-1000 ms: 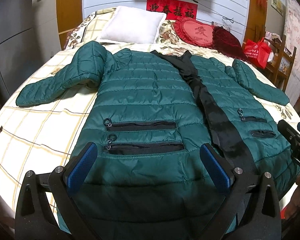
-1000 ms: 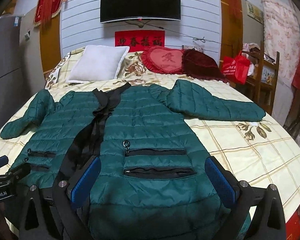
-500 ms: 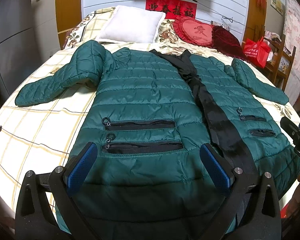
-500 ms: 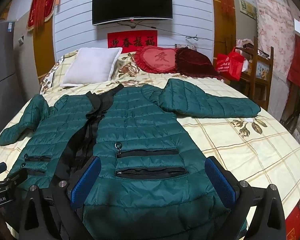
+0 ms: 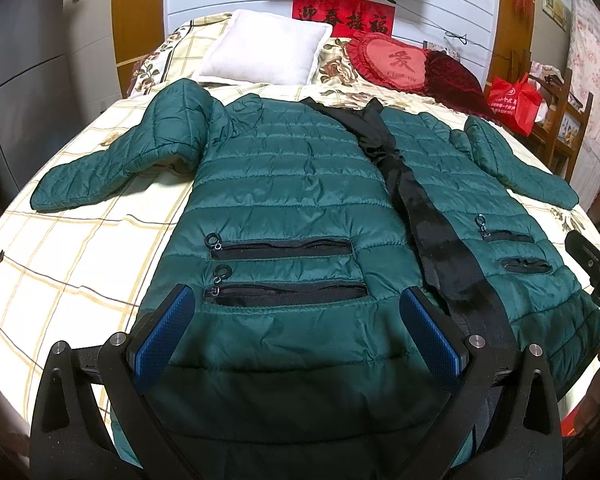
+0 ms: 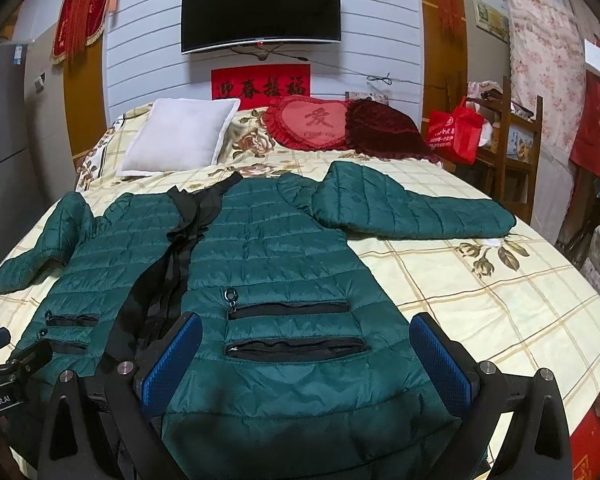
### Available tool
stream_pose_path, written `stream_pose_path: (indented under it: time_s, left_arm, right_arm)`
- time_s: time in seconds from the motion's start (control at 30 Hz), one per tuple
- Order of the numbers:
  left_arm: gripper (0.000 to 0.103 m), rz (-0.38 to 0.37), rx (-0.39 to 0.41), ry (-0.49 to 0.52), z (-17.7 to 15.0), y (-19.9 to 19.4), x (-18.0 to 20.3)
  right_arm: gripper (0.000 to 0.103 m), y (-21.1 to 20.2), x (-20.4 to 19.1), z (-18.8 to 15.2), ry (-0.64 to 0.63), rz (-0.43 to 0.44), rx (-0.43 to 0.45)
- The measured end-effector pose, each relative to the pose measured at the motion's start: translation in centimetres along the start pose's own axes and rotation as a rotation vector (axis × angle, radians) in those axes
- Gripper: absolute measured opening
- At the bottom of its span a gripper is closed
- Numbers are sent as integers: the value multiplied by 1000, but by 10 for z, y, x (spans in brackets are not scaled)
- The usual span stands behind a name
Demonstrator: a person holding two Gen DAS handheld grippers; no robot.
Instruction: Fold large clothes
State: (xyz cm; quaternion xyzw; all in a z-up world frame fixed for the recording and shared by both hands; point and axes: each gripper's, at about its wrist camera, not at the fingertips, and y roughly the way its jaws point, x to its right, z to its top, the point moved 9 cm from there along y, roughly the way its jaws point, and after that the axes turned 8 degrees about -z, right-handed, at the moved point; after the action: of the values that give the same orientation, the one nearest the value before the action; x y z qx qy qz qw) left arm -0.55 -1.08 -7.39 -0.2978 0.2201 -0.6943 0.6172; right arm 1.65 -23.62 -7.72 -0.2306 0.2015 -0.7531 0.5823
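A dark green quilted jacket (image 5: 292, 184) lies spread out front-up on the bed, with a black strip down its middle and both sleeves out to the sides. It also shows in the right wrist view (image 6: 284, 264). My left gripper (image 5: 298, 330) is open and empty, above the jacket's left hem below the two zip pockets. My right gripper (image 6: 306, 354) is open and empty, above the right hem near its pockets. The left sleeve (image 5: 120, 164) and the right sleeve (image 6: 412, 212) rest flat on the sheet.
The bed has a cream checked sheet (image 5: 72, 264). A white pillow (image 6: 180, 140), a red heart cushion (image 6: 312, 126) and a dark red cushion (image 6: 384, 132) lie at the head. A red bag (image 6: 454, 130) and wooden shelves stand at the right. A TV (image 6: 260, 10) hangs on the wall.
Both grippers have tilted upward a little, so the jacket sits lower in both views. The jacket has not moved. Both grippers stay open.
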Motion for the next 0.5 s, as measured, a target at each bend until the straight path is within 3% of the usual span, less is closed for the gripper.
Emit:
stream_pose_path:
  time_s: [0.5]
  left_arm:
    - [103, 6, -6, 0, -2, 2, -1]
  right_arm:
    - [103, -2, -2, -2, -1, 6, -13]
